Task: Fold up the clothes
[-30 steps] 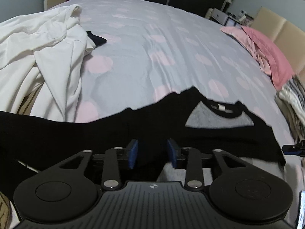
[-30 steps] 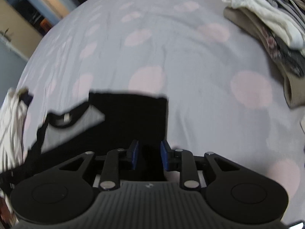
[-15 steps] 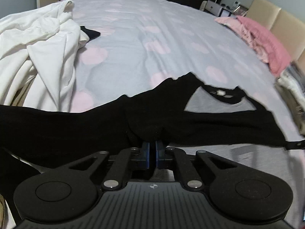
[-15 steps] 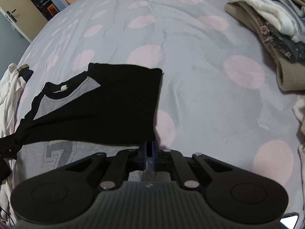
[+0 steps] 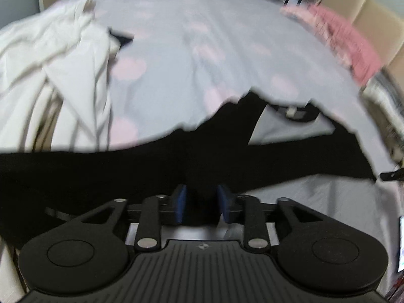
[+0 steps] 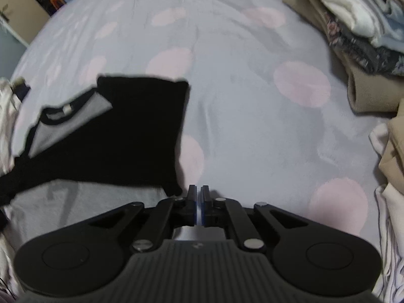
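A grey shirt with black sleeves (image 5: 290, 131) lies flat on the bed, a black sleeve folded across its chest (image 6: 126, 131). My left gripper (image 5: 202, 202) hovers low over the shirt's black fabric. Its jaws are opening, and a fold of the black cloth stands loose between the blue pads. My right gripper (image 6: 198, 199) is shut just right of the folded sleeve's near corner. I see no cloth between its pads. The left wrist view is blurred.
The bed sheet (image 6: 252, 101) is pale grey with pink dots. A heap of white clothes (image 5: 50, 75) lies to the left of the shirt. Pink bedding (image 5: 348, 38) sits at the far right. A stack of folded clothes (image 6: 353, 38) borders the right side.
My left jaws closed onto the black cloth, then parted again. My right jaws closed at the sleeve's near edge and stay closed, now a little to the right of it.
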The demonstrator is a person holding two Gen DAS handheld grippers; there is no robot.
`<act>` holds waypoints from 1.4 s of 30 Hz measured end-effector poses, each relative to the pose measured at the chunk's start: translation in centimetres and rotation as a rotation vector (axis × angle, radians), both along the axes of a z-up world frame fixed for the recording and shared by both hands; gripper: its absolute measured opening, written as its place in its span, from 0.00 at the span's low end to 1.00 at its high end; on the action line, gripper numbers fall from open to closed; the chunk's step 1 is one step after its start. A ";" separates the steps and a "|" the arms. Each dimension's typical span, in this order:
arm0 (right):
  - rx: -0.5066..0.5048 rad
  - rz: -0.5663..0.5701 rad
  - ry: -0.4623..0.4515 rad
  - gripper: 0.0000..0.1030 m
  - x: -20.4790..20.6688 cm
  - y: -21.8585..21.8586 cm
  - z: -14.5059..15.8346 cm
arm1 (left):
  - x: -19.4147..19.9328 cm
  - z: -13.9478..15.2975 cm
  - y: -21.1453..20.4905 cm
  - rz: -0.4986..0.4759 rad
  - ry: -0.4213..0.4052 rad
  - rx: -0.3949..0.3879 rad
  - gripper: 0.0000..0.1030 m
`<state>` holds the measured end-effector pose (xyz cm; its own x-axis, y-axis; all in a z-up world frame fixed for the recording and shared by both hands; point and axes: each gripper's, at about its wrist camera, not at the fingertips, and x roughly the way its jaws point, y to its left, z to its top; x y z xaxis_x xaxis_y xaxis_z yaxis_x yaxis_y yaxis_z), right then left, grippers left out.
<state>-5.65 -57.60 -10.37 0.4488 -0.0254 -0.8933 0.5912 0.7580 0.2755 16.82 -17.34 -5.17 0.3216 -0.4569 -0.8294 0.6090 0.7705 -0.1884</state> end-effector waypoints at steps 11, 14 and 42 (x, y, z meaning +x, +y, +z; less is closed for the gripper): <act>-0.006 -0.090 -0.152 0.25 3.9 -1.9 2.5 | 3.4 -1.7 -3.1 0.002 -0.077 0.034 0.38; -0.004 -0.087 -0.140 0.27 5.1 -1.6 2.1 | 4.1 -0.8 -1.6 0.040 -0.087 -0.002 0.39; -0.065 0.070 -0.117 0.36 3.6 6.3 5.0 | -0.7 -0.3 12.2 0.281 0.058 0.134 0.18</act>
